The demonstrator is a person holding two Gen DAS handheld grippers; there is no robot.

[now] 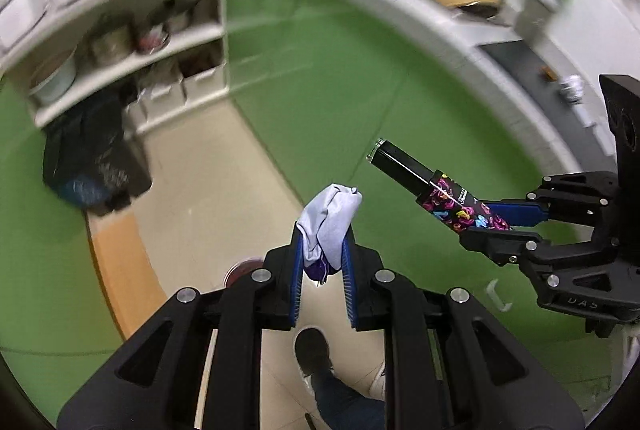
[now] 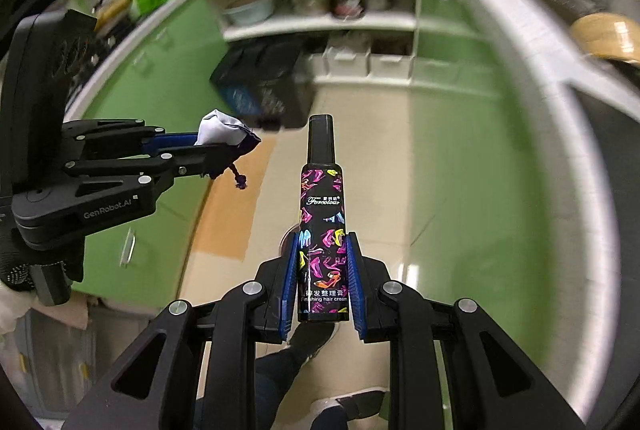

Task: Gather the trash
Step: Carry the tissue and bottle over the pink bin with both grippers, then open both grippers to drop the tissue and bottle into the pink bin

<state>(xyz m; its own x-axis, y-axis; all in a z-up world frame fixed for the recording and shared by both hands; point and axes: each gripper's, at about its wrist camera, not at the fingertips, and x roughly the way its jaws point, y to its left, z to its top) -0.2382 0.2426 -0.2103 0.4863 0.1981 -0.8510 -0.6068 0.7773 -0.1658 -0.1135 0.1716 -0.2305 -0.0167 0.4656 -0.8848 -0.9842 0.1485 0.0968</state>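
Carrying trash: your left tool (image 1: 323, 254) clamps crumpled white-purple cloth wad (image 1: 330, 222), right tool (image 2: 323, 270) grips black patterned hair-cream bottle (image 2: 322, 230). Next: reach black bag-lined bin (image 2: 260, 85) upper centre, release both.

Below and ahead of both grippers the pale floor (image 1: 224, 189) lies open as a corridor between green cabinet fronts (image 1: 340, 77). The left gripper (image 1: 322, 250), clamped on a crumpled cloth (image 1: 330, 218), and the right gripper (image 2: 322, 270), clamped on a hair cream bottle (image 2: 322, 213), ride side by side and near each other, so sideways room between them is narrow. Far ahead a black trash bag (image 1: 92, 157) stands on the floor against white shelves (image 1: 120, 61) that close the corridor's end. To the right, the white tabletop (image 1: 400, 1) edge curves along, crowded with blurred items. Directly under the grippers, the person's shoes (image 1: 314, 350) occupy the floor.
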